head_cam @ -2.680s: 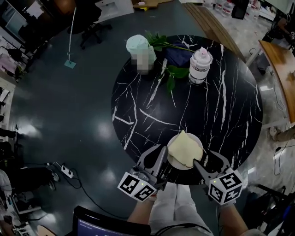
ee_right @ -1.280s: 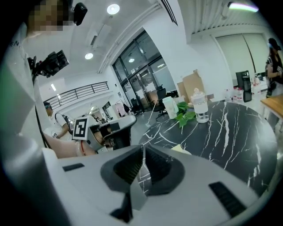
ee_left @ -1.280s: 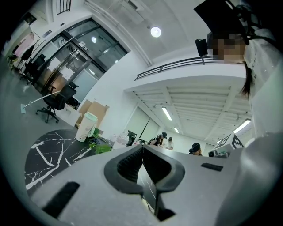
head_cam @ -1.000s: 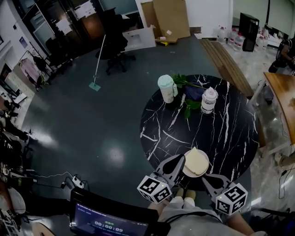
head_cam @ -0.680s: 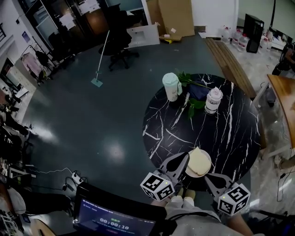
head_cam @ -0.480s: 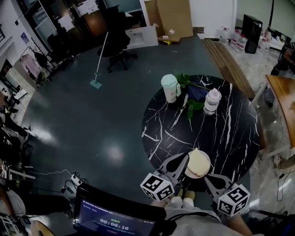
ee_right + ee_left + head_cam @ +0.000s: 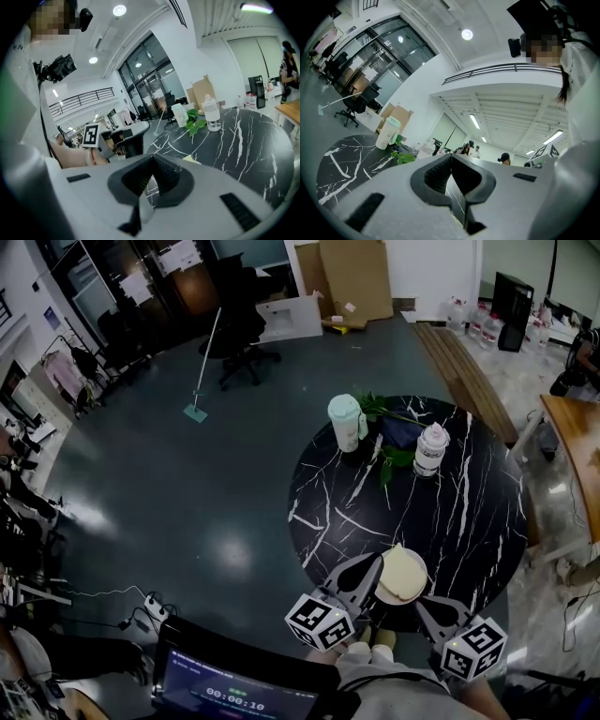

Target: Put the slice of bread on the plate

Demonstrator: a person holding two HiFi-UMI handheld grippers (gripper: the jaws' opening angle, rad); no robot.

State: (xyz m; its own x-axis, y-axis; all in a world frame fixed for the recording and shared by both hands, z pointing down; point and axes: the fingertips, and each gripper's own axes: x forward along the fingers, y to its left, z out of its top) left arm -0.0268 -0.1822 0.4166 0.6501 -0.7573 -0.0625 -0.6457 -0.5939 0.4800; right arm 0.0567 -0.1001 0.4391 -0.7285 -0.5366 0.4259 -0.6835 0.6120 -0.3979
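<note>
A pale yellow slice of bread lies on a small white plate at the near edge of the round black marble table. My left gripper sits just left of the plate, its jaws shut with nothing between them; the left gripper view shows its tips meeting. My right gripper sits at the plate's near right side, also shut and empty, tips together. A corner of the bread peeks over the right gripper's jaws.
At the table's far side stand a mint-lidded cup, a clear bottle with a white cap, a leafy green stem and a dark blue cloth. A laptop screen is at the bottom left. A wooden table is on the right.
The head view has pulled back from the table since the earliest frame. Both grippers stay beside the plate, and the bread lies on it throughout.
</note>
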